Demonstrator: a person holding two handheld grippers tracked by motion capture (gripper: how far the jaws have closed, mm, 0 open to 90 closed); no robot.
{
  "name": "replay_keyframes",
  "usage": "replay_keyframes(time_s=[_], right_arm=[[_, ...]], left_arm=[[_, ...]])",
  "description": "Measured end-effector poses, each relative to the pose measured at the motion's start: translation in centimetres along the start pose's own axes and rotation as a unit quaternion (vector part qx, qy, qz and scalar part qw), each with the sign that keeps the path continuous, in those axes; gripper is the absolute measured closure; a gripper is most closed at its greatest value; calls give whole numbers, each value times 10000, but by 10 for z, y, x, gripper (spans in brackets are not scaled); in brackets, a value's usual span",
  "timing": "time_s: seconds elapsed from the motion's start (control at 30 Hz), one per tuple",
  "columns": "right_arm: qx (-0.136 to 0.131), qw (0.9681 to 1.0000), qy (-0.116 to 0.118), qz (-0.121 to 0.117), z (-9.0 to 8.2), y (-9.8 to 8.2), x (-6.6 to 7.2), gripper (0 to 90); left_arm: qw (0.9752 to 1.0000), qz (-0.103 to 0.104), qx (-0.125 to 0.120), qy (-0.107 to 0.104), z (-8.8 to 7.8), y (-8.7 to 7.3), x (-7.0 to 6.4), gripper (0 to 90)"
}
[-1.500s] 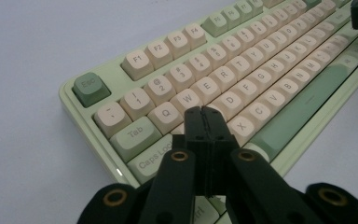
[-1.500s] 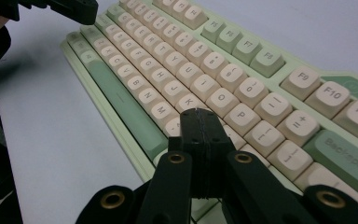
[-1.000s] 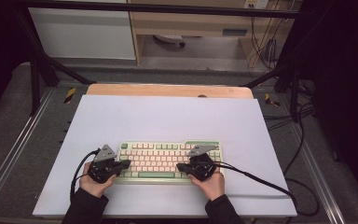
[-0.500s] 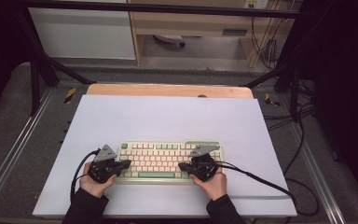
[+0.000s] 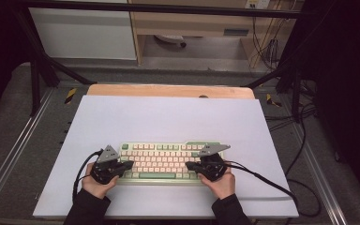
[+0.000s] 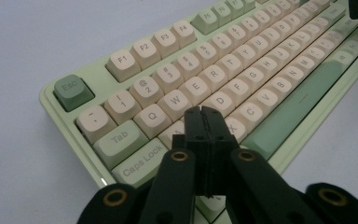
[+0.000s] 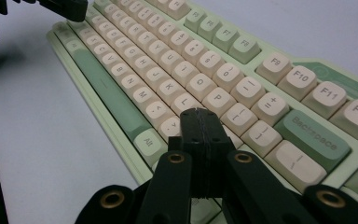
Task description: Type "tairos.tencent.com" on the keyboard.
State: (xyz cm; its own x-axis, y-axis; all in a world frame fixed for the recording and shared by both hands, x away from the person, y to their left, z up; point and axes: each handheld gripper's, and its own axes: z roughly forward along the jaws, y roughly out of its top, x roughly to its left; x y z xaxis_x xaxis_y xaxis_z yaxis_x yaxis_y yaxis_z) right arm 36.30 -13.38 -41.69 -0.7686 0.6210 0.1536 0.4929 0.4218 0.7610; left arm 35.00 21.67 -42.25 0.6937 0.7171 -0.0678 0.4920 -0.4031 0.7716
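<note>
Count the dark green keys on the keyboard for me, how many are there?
3: Esc at the top-left corner, the space bar along the front row, and Backspace near the right end. More may hide under the tools.

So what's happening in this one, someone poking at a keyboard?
Pretty much. A person holds a claw in each hand over a pale green keyboard with cream keys, lying on a white table. The left claw is shut, its tip over the keys just below W and E. The right claw is also shut, its tip by the L and P keys. Whether either tip presses a key can't be told.
</note>
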Motion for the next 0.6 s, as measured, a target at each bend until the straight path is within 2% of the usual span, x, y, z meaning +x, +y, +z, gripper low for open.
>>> replay_keyframes(time_s=[0.23, 0.6], right_arm=[[-30, 9999, 10, 111, -4, -3, -3, 900], [-20, 10000, 25, 71, -4, -5, -2, 900]], left_arm=[[10000, 28, -1, -4, 2, 3, -5, 900], [10000, 95, 20, -23, 8, 9, -12, 900]])
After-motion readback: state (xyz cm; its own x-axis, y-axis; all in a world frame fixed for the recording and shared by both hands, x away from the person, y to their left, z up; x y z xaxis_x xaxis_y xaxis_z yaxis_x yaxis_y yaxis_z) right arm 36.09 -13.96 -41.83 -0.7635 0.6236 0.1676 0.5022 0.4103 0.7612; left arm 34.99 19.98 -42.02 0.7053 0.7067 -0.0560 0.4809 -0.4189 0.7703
